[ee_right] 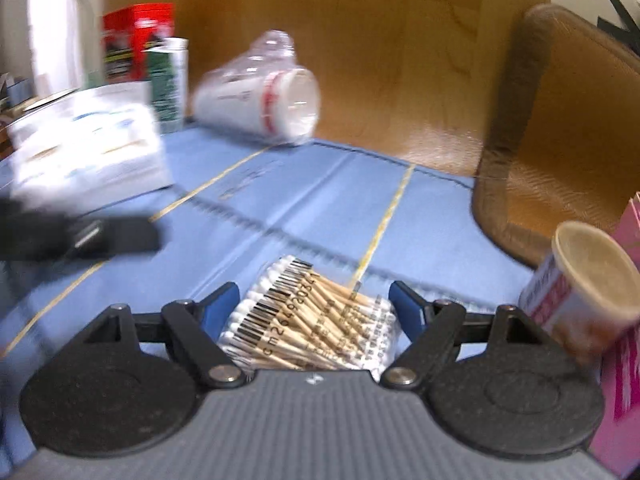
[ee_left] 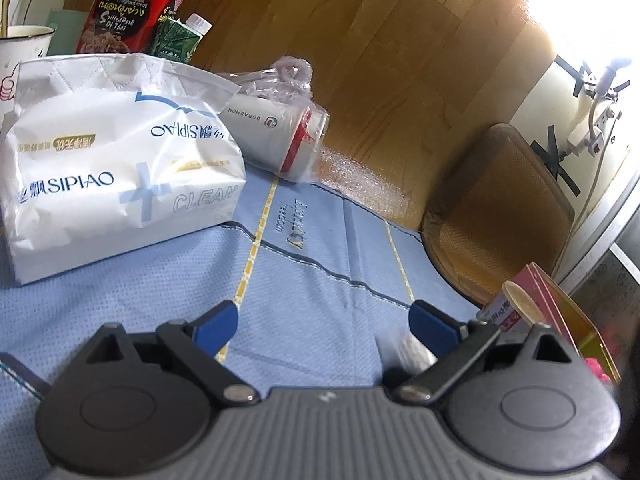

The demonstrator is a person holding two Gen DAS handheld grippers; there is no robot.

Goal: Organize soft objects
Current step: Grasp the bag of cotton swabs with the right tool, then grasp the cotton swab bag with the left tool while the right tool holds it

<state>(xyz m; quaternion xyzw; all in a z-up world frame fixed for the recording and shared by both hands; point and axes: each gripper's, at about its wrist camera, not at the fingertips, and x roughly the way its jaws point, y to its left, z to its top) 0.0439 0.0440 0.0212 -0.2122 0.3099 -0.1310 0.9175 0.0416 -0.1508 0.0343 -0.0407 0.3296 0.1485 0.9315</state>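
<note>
On my left the tissue pack [ee_left: 116,152] sits on the blue cloth [ee_left: 312,264] toward its far-left side. My left gripper [ee_left: 323,322] is spread wide, empty. My right gripper [ee_right: 315,307] stands wide around the cotton swab packet [ee_right: 308,320], near the cloth's near edge, pads not pressing.

Wood-plank floor [ee_left: 400,40], woven brown chair seat [ee_left: 500,208], glare top right, power strip [ee_left: 596,120] on pale wall.

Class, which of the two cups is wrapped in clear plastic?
The white red-banded cup lying on its side; the pink-patterned paper cup at right is bare.
</note>
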